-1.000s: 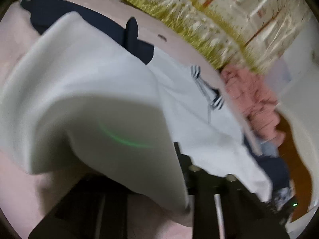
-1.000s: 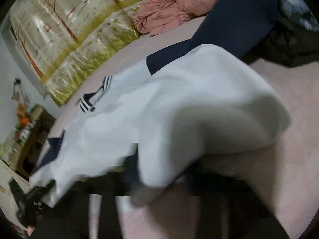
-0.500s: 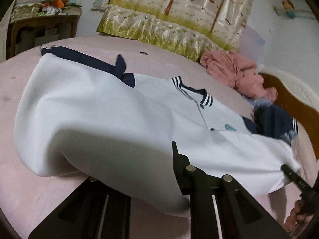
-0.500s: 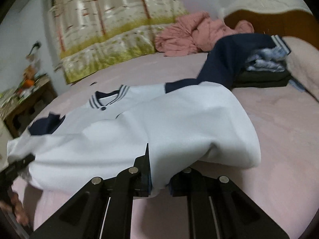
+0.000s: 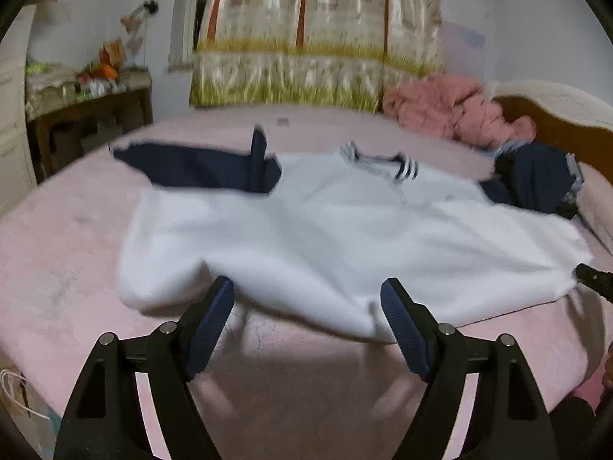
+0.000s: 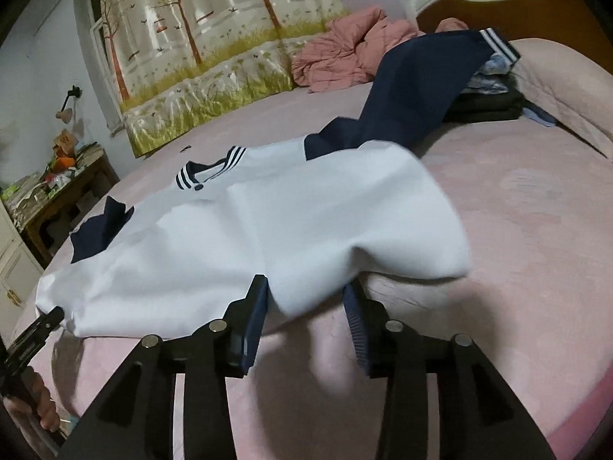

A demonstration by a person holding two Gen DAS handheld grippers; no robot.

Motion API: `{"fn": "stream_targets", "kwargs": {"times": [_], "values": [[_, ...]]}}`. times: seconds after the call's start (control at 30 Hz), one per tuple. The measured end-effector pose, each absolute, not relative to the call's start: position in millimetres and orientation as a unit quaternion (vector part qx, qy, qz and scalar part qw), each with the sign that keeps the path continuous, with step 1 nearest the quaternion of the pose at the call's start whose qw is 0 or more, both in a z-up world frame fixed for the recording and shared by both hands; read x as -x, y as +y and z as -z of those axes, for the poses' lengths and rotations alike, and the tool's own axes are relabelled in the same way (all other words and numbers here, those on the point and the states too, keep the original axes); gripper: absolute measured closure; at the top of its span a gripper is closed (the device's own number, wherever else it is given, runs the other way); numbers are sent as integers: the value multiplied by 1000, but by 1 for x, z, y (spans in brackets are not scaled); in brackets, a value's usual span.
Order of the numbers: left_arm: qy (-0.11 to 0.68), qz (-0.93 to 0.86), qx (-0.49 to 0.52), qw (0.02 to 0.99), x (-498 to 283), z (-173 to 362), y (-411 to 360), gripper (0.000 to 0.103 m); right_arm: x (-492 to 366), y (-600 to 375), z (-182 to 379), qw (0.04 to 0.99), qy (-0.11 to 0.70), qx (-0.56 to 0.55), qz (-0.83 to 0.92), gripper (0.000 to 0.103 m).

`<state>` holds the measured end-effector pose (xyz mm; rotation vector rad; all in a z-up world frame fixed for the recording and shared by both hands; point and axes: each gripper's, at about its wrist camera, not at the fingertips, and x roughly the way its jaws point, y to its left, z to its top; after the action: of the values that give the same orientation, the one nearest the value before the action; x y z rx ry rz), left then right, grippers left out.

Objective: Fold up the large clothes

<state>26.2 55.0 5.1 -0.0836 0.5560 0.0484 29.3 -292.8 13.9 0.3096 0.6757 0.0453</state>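
Left wrist view: left gripper [image 5: 306,299] jaws just opened wide, empty; white navy-sleeved jacket [image 5: 337,237] spread mid-bed [image 5: 57,268]. Right gripper [image 6: 304,299] just parted, hem [image 6: 291,299] loose between. Risk: puffed near hem creasing under fold.

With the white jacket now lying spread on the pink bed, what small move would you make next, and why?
Probably reach for the navy sleeve and fold it across the white jacket. Both the left gripper and right gripper have just been opening with the hem slack between their pads, and that sleeve still sprawls outward.
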Motion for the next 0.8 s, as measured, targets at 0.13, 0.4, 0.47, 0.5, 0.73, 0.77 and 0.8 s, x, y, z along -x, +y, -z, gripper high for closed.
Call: {"fn": "stream_targets", "kwargs": {"times": [0.13,0.4,0.47,0.5,0.73,0.77,0.8], "values": [[206,-4,26,978,-18,-34,46,19,-16,-297,-41,950,287,-125,8,55],[200,49,28,978,-95,-62,-3,18,-53,-334,-68,955,271,-105,51,52],[197,54,17,979,-116,-69,-22,18,-57,-372,-78,947,258,-191,22,52],[190,54,12,980,-127,-74,-31,18,-59,-396,-86,940,247,-235,17,52],[145,63,23,987,-202,-118,-72,18,-134,-511,-130,934,215,-274,83,52],[142,62,22,988,-212,-120,-74,18,-147,-521,-127,930,218,-282,91,52],[143,61,22,988,-223,-119,-76,18,-164,-534,-121,925,220,-295,99,52]]}}
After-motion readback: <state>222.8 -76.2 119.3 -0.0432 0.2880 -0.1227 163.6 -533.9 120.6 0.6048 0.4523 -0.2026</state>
